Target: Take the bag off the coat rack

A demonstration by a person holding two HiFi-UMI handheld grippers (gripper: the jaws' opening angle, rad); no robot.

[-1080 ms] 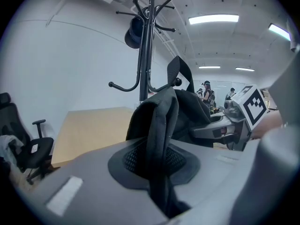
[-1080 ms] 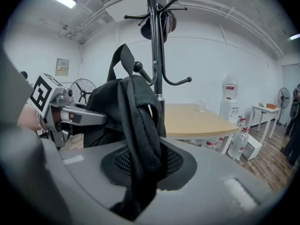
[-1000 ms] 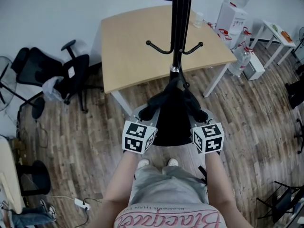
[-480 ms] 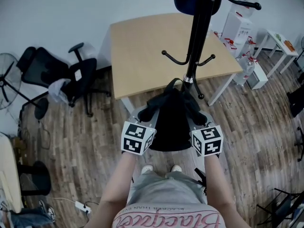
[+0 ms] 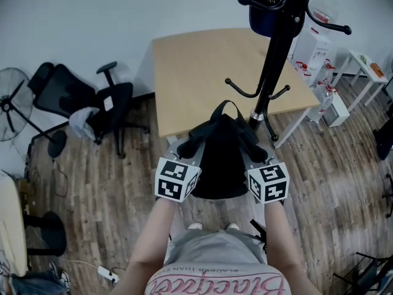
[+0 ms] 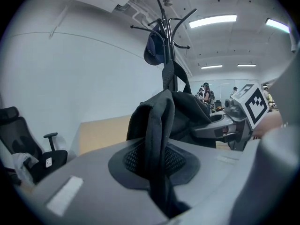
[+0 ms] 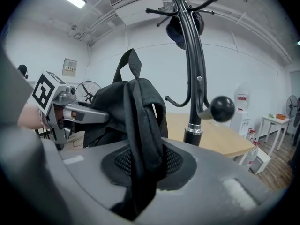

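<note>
Office chair: black, far left, on the wood floor by the wall.
Left gripper: clamped on one black shoulder strap of the bag, strap pinched between the pads.
Bag: black, held up between both grippers above the floor, at the near edge of the table; top loop upright and free, apart from the rack's lower hooks.
Table: light wood, beyond the bag.
Right gripper: pinching the other strap, pads pressed on it.
Coat rack: black pole right of the bag, beside the table; dark item hanging near its top.
</note>
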